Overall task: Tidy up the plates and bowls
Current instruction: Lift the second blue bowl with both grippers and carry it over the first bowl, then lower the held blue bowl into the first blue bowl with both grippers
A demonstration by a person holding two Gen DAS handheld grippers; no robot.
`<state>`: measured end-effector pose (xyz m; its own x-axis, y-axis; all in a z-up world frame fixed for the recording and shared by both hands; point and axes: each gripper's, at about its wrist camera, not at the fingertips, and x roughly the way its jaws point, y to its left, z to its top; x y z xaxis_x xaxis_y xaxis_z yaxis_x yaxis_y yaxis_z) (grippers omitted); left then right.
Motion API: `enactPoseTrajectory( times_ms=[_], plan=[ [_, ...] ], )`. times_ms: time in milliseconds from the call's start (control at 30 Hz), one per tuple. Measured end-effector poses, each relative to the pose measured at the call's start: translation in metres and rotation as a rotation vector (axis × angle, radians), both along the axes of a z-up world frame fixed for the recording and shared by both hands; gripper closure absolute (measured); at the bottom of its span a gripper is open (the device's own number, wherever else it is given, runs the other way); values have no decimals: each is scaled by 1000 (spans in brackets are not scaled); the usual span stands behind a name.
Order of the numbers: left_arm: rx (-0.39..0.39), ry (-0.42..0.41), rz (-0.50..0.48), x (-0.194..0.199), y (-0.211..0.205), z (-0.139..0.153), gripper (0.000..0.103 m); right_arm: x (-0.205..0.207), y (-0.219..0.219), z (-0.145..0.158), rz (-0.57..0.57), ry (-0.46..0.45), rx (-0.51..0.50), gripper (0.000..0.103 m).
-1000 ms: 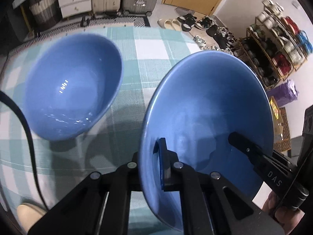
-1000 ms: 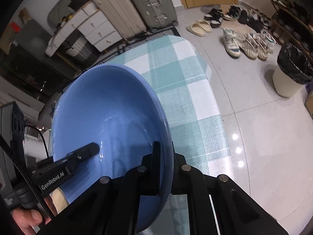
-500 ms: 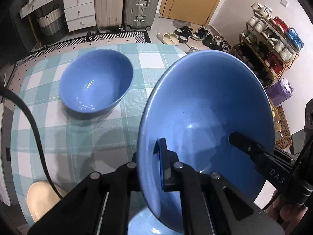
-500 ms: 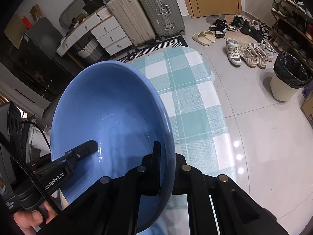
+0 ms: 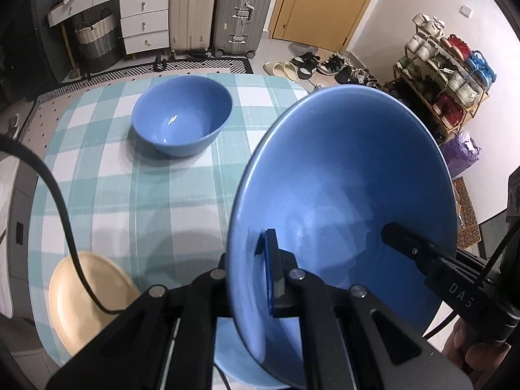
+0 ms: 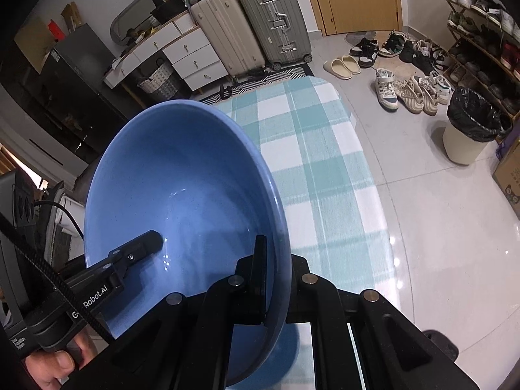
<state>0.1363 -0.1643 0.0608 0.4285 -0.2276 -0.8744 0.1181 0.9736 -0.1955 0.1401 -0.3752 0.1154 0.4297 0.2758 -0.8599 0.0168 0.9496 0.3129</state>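
Note:
Both grippers hold one large blue bowl (image 5: pixel 341 175) by its rim, raised above the table. My left gripper (image 5: pixel 250 260) is shut on its left rim. My right gripper (image 6: pixel 276 260) is shut on the opposite rim, and the same bowl (image 6: pixel 182 188) fills that view. The right gripper's finger (image 5: pixel 409 243) shows inside the bowl in the left wrist view. A second blue bowl (image 5: pixel 182 117) stands on the checked tablecloth (image 5: pixel 130 195) farther back. A cream plate (image 5: pixel 87 299) lies near the table's near left edge. Another blue dish (image 5: pixel 234 357) shows below the held bowl.
Suitcases (image 5: pixel 227 9), a drawer unit (image 5: pixel 143 16) and a basket (image 5: pixel 94 39) stand beyond the table. A shoe rack (image 5: pixel 445 74) lines the right wall. A bin (image 6: pixel 468 130) with a black liner and several shoes (image 6: pixel 406 91) are on the floor to the right.
Both grippers have risen and drawn back with the held bowl. The second bowl now looks smaller and farther away, and the cream plate has come into view.

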Motion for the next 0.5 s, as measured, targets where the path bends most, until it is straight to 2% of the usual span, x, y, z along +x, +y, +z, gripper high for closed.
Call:
enactPoseTrajectory(
  times_ms=[167, 500],
  plan=[
    [-8, -2, 18, -31, 6, 0, 98, -30, 6, 7, 7, 2, 0, 98],
    [-12, 18, 41, -74, 17, -10, 98, -76, 20, 0, 25, 34, 5, 98]
  ],
)
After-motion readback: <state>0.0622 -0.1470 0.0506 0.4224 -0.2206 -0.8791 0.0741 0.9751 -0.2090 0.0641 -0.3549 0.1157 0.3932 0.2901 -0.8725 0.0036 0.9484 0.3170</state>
